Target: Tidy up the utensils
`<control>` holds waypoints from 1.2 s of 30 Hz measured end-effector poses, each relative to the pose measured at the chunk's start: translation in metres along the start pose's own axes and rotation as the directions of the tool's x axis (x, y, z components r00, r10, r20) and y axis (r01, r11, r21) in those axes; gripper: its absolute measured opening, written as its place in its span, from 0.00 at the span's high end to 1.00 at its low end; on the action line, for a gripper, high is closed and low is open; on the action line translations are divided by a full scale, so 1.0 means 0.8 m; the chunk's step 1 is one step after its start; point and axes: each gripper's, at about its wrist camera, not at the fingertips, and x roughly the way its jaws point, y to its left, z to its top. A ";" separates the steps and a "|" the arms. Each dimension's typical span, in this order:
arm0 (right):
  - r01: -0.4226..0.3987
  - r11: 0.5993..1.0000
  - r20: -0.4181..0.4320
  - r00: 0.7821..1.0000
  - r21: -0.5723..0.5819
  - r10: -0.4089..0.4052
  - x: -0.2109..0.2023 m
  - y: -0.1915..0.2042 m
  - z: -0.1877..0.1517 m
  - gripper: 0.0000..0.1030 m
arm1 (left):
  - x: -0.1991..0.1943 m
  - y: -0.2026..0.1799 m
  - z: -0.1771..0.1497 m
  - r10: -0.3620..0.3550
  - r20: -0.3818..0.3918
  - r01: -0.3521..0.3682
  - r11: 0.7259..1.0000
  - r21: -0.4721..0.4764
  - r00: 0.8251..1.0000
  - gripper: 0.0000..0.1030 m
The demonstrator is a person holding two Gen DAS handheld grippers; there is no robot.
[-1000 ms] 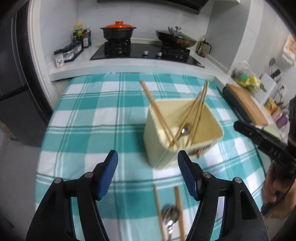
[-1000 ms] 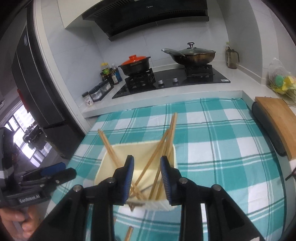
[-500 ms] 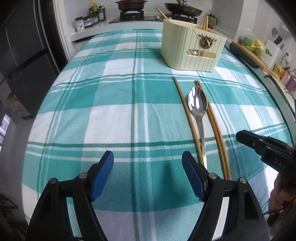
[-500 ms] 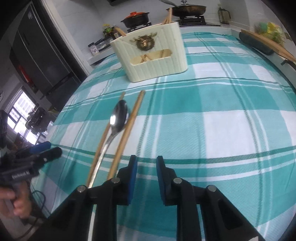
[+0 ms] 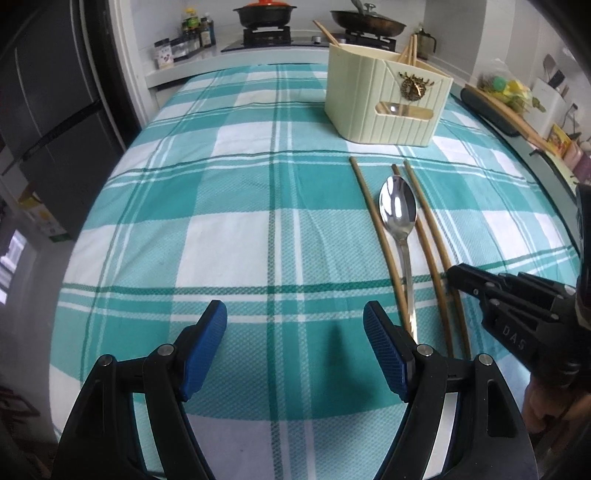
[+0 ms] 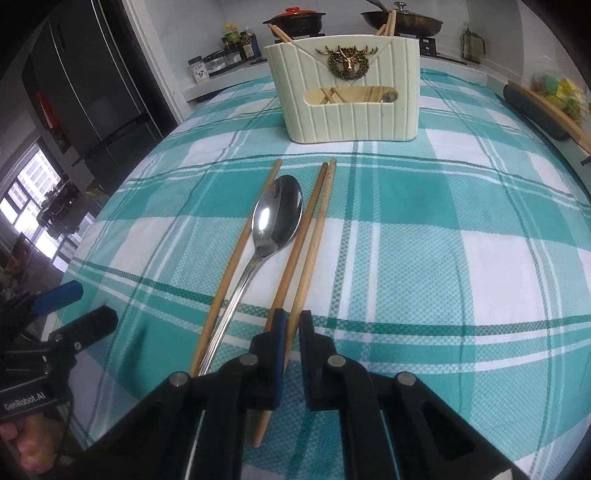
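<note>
A cream utensil holder with a deer emblem stands on the checked tablecloth and holds several chopsticks; it also shows in the left wrist view. In front of it lie a metal spoon and three wooden chopsticks, also in the left wrist view, spoon. My right gripper is low over the near ends of the two right chopsticks, jaws narrowly apart with one chopstick between them. My left gripper is wide open and empty, left of the spoon handle.
The teal checked tablecloth covers the table. Behind are a stove with an orange-lidded pot and a wok, and spice jars. A cutting board lies at the right edge. A dark fridge stands left.
Both grippers dropped from above the holder to low over the table's near side. The right gripper moved forward onto the chopstick ends and narrowed. The left stayed wide open.
</note>
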 end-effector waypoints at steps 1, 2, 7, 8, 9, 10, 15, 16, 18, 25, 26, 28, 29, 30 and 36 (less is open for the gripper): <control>0.020 1.000 0.002 1.000 -0.002 -0.020 0.000 0.000 0.001 0.94 | 0.007 -0.005 0.007 -0.009 -0.005 0.009 1.000 0.010 1.000 0.23; 0.022 1.000 -0.003 1.000 -0.004 -0.022 0.003 -0.001 0.002 0.93 | 0.014 -0.009 0.014 -0.018 -0.010 0.018 1.000 0.018 1.000 0.23; 0.064 0.993 0.004 0.998 -0.102 -0.064 0.008 0.009 0.006 0.92 | 0.055 -0.028 0.039 -0.082 -0.056 0.083 0.996 0.018 0.995 0.23; 0.068 0.992 0.009 0.998 -0.110 -0.068 0.008 0.008 0.006 0.92 | 0.060 -0.032 0.042 -0.082 -0.061 0.083 0.996 0.020 0.995 0.23; 0.086 0.989 0.012 0.996 -0.119 -0.085 0.006 0.007 0.005 0.92 | 0.064 -0.036 0.045 -0.075 -0.064 0.077 0.997 0.027 0.995 0.23; 0.110 0.986 0.013 0.994 -0.122 -0.109 0.006 0.005 0.004 0.93 | 0.068 -0.040 0.046 -0.061 -0.068 0.064 0.997 0.038 0.996 0.23; 0.138 0.986 0.013 0.990 -0.091 -0.138 -0.003 -0.022 -0.001 0.94 | 0.086 -0.053 0.046 -0.016 -0.093 0.022 0.998 0.066 0.996 0.23; 0.139 0.986 0.015 0.990 -0.091 -0.139 -0.004 -0.026 -0.001 0.94 | 0.088 -0.055 0.045 -0.007 -0.088 0.013 0.997 0.070 0.996 0.22; 0.143 0.983 0.021 0.990 -0.116 -0.142 -0.003 -0.024 -0.002 0.94 | 0.088 -0.058 0.046 -0.004 -0.079 0.010 0.997 0.073 0.997 0.24; 0.172 0.981 0.041 0.985 -0.092 -0.169 -0.007 -0.043 -0.002 0.94 | 0.079 -0.061 0.045 -0.020 -0.072 0.025 0.997 0.069 0.997 0.96; 0.182 0.980 0.040 0.983 -0.080 -0.179 -0.009 -0.050 -0.003 0.94 | 0.077 -0.058 0.042 -0.013 -0.071 0.017 0.998 0.063 0.997 0.96; 0.202 0.978 0.039 0.979 -0.055 -0.200 -0.015 -0.068 -0.006 0.94 | 0.071 -0.052 0.035 0.004 -0.074 0.000 0.999 0.048 0.997 0.96; 0.209 0.977 0.038 0.978 -0.040 -0.207 -0.019 -0.077 -0.009 0.94 | 0.068 -0.049 0.031 0.012 -0.078 -0.009 0.999 0.044 0.997 0.96; 0.221 0.975 0.038 0.975 -0.031 -0.220 -0.024 -0.087 -0.013 0.94 | 0.064 -0.044 0.025 0.022 -0.081 -0.019 0.999 0.043 0.996 0.96; 0.301 0.953 0.020 0.953 0.040 -0.302 -0.061 -0.152 -0.044 0.94 | 0.030 0.002 -0.022 0.129 -0.111 -0.124 0.991 0.054 0.985 0.96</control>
